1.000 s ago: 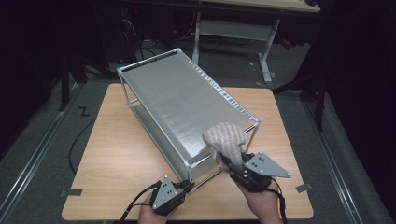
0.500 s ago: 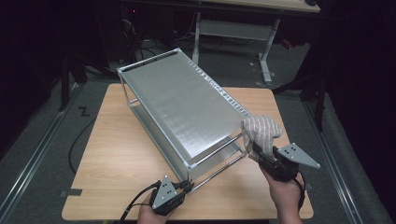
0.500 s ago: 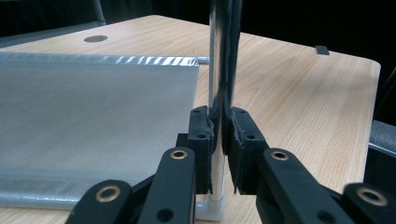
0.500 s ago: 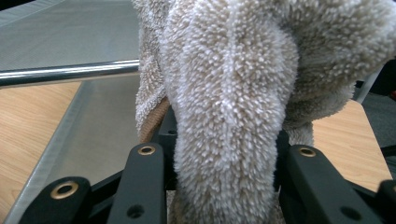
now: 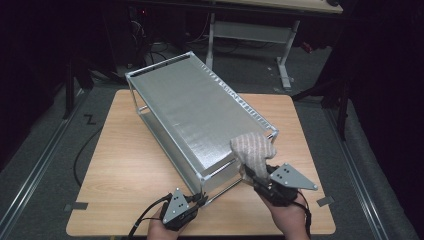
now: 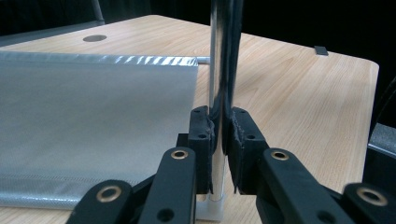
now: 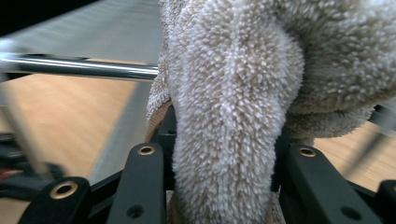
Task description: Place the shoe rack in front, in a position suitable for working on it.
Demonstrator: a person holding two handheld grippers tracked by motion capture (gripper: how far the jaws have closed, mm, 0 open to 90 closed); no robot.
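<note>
Standing on a wooden desk [image 5: 125, 170] is a large metal shelf rack [image 5: 195, 115], set at an angle, its flat top a dull silver sheet. Its near corner post [image 6: 223, 70] is pinched between the jaws of the left gripper [image 5: 179, 207], steadying the frame. The right gripper [image 5: 260, 176] has its jaws clamped on a fluffy beige cloth [image 5: 254, 149], which rests on the top's near right corner. Wiping seems under way: the cloth covers just that corner, and most of the top lies beyond it, probably yet to be wiped.
</note>
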